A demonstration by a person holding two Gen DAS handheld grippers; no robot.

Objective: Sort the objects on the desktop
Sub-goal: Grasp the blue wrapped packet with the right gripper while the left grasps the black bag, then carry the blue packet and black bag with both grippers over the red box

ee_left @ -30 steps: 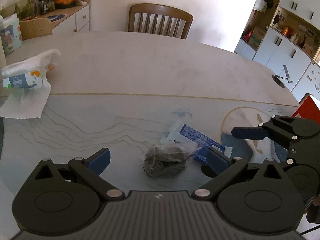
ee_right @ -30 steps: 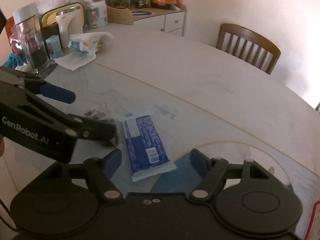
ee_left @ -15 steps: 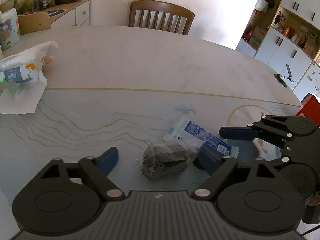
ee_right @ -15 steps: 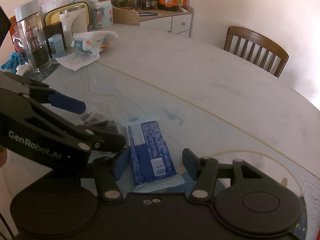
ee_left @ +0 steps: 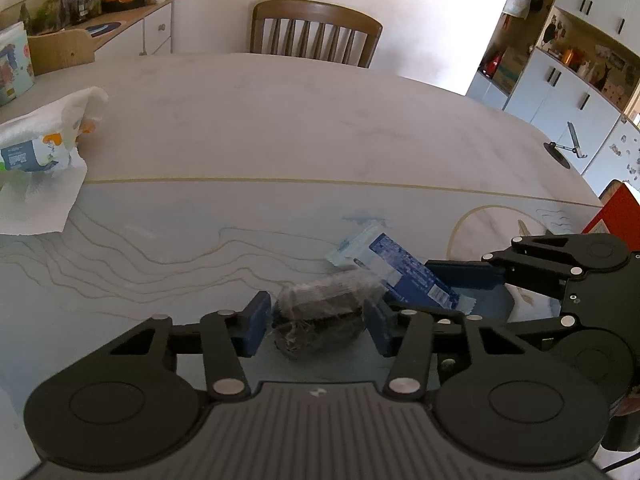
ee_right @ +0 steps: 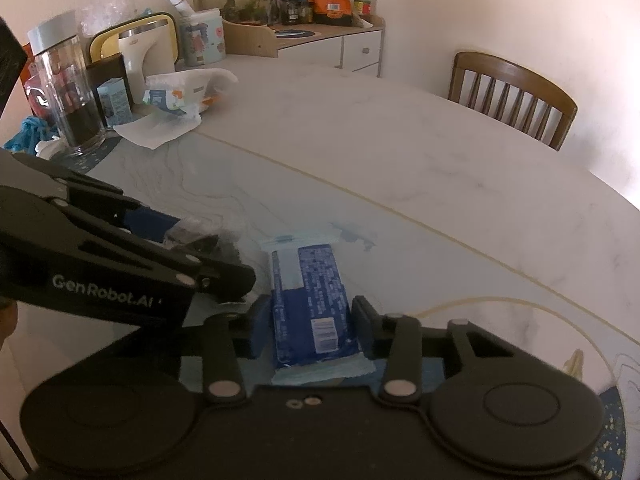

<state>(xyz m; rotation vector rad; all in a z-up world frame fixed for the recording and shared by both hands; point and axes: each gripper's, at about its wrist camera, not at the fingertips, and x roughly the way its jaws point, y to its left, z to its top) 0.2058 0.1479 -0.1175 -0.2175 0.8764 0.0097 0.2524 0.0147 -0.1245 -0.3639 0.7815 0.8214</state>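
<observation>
Left gripper point(ee_left: 316, 322): clenching on clear bag of dark contents point(ee_left: 320, 320), lower centre of frame, resting on bench point(ee_left: 280, 140).
Right gripper point(ee_right: 310, 330): closing on blue packet point(ee_right: 310, 312), lower centre, lying flat on bench.
2 items lying just beside each other.

My left claw's point(ee_left: 316, 322) camera sits low over the surface point(ee_left: 280, 140), facing the chair point(ee_left: 316, 30) at upper centre. My right claw's point(ee_right: 310, 330) camera looks likewise, chair point(ee_right: 512, 100) upper right. Both share the blue packet point(ee_left: 408, 272) point(ee_right: 308, 300).
</observation>
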